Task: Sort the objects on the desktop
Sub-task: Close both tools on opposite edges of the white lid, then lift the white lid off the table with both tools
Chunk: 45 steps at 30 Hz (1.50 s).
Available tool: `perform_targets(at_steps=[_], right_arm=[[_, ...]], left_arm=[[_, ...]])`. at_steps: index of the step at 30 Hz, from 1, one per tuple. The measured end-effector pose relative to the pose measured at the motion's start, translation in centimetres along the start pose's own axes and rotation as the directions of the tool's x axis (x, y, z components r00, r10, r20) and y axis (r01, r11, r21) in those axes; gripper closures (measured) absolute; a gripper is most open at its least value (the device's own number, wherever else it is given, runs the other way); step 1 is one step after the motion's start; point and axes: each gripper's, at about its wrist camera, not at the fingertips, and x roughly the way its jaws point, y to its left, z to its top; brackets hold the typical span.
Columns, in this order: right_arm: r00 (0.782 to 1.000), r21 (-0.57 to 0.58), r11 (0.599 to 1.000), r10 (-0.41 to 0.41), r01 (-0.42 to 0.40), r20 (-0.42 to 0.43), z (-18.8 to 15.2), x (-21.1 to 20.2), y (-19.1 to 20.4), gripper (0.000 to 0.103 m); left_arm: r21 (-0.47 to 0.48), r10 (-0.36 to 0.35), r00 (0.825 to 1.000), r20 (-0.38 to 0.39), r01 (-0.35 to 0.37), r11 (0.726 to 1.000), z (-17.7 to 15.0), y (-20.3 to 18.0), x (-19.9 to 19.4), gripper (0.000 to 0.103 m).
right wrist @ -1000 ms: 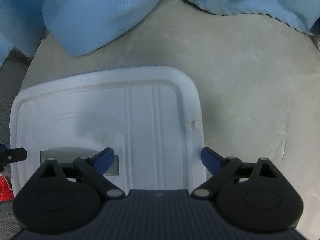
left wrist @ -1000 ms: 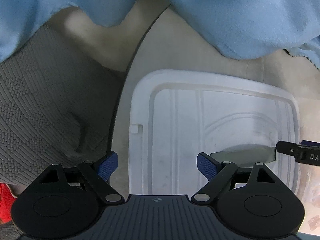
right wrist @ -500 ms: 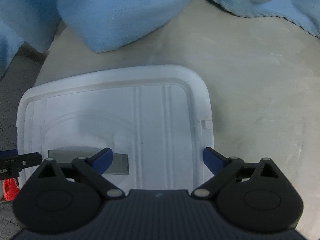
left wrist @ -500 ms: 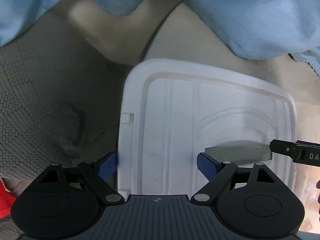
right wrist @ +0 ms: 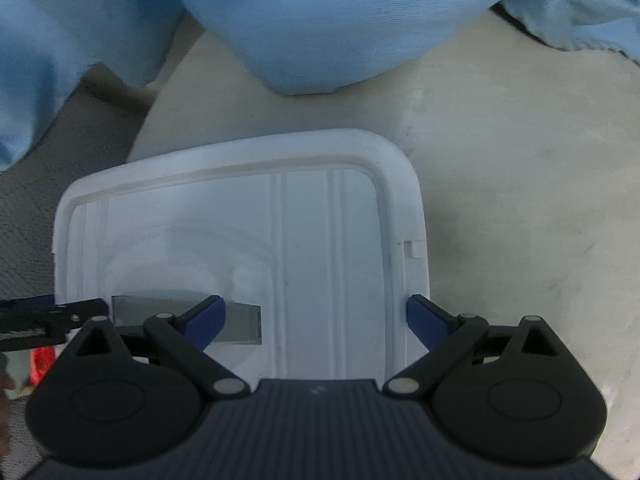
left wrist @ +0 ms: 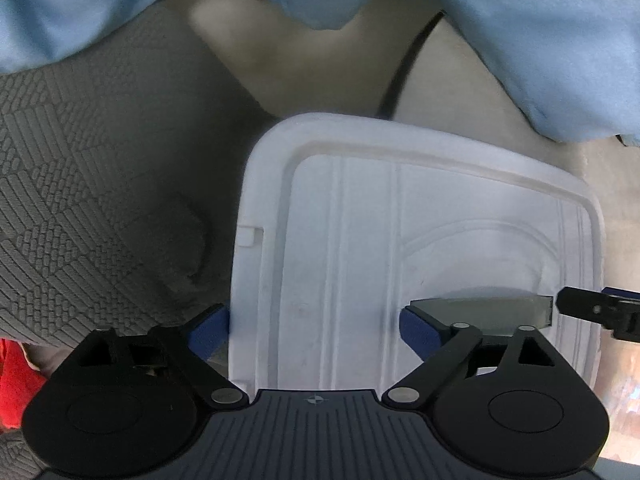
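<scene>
Lid (left wrist: 360, 240) overhanging table (right wrist: 520, 200) edge, left tongs (left wrist: 314, 330) opening astride its rim.

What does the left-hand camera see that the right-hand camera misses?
Only the left view shows the grey textured mat and a dark cable. Only the right view shows the wide bare stretch of pale tabletop beside the lid. Both show the white plastic lid, its grey label and blue cloth.
</scene>
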Motion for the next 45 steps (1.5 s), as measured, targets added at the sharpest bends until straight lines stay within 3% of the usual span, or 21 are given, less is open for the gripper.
perform_targets(at_steps=[4, 14, 21, 30, 35, 39, 45], right_arm=[[1.0, -0.007, 1.0, 0.013, -0.013, -0.005, 0.0, 0.0, 0.5, 0.005], [0.999, -0.027, 0.999, 0.036, -0.036, 0.001, 0.3, -0.3, 0.9, 0.005], [0.998, -0.03, 0.998, 0.058, -0.058, 0.005, 0.7, -0.6, 0.4, 0.006], [0.998, -0.004, 0.998, 0.066, -0.066, 0.02, 0.6, 0.2, -0.3, 0.006], [0.996, 0.018, 0.996, 0.092, -0.092, 0.006, 0.6, 0.5, -1.1, 0.006], [0.987, 0.039, 0.986, 0.162, -0.162, 0.009, 0.6, 0.8, -1.2, 0.006], [0.981, -0.002, 0.981, 0.194, -0.194, 0.022, 1.4, 0.7, 0.4, 0.006]], left_arm=[[0.012, 0.001, 1.0, 0.012, -0.002, 1.0, -0.1, 0.7, 0.2, 0.003], [0.001, -0.049, 0.998, 0.049, 0.049, 0.999, -0.6, 2.8, 0.5, 0.002], [0.043, -0.059, 0.995, 0.079, 0.056, 0.998, -0.7, 2.9, 0.6, 0.002], [0.006, -0.141, 0.985, 0.099, 0.141, 0.99, -1.2, 4.5, 1.4, 0.001], [0.012, -0.136, 0.984, 0.114, 0.136, 0.991, -1.4, 5.2, 1.5, 0.001], [0.02, -0.115, 0.986, 0.117, 0.113, 0.993, -1.4, 5.7, 1.5, 0.002], [0.039, -0.106, 0.987, 0.121, 0.102, 0.994, -1.1, 5.8, 1.6, 0.004]])
